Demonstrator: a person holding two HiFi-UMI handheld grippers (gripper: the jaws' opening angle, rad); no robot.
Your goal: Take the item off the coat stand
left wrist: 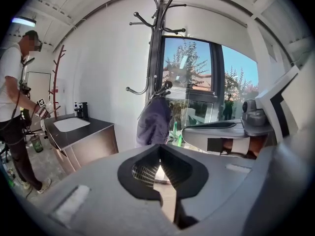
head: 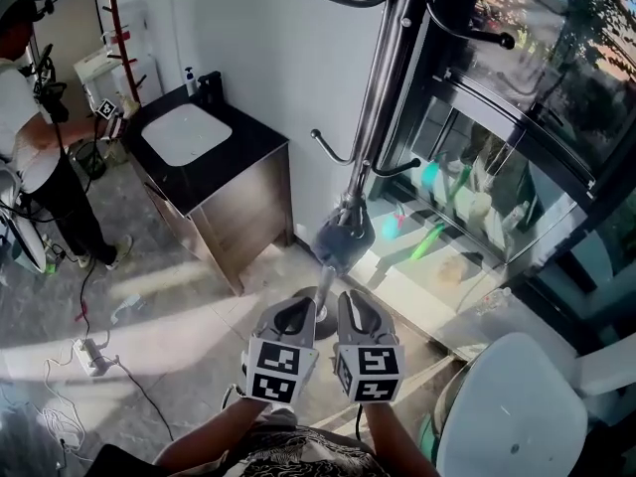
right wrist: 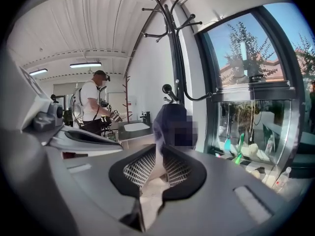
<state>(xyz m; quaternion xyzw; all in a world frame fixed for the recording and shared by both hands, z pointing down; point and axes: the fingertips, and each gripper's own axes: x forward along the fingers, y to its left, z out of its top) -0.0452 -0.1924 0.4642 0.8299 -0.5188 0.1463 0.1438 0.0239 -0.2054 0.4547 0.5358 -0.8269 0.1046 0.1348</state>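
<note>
A tall dark metal coat stand (head: 383, 87) rises in front of me by the window. A dark blue-purple cloth item (head: 343, 237) hangs from one of its low hooks, a little above the floor. Both grippers are held side by side below it, pointing at the stand, with clear space between them and the item. My left gripper (head: 295, 311) has its jaws together and empty; ahead of it hangs the item (left wrist: 154, 122). My right gripper (head: 356, 311) shows a narrow gap between its pads (right wrist: 147, 168) with nothing in it. The item (right wrist: 167, 119) hangs straight ahead of it.
A black-topped cabinet with a white sink (head: 189, 132) stands at the left wall. A person (head: 30, 147) works beyond it beside a red coat stand (head: 119, 28). Glass panes (head: 497, 187) lie to the right, a white chair (head: 517, 415) is at lower right, and a power strip (head: 89, 356) lies on the floor.
</note>
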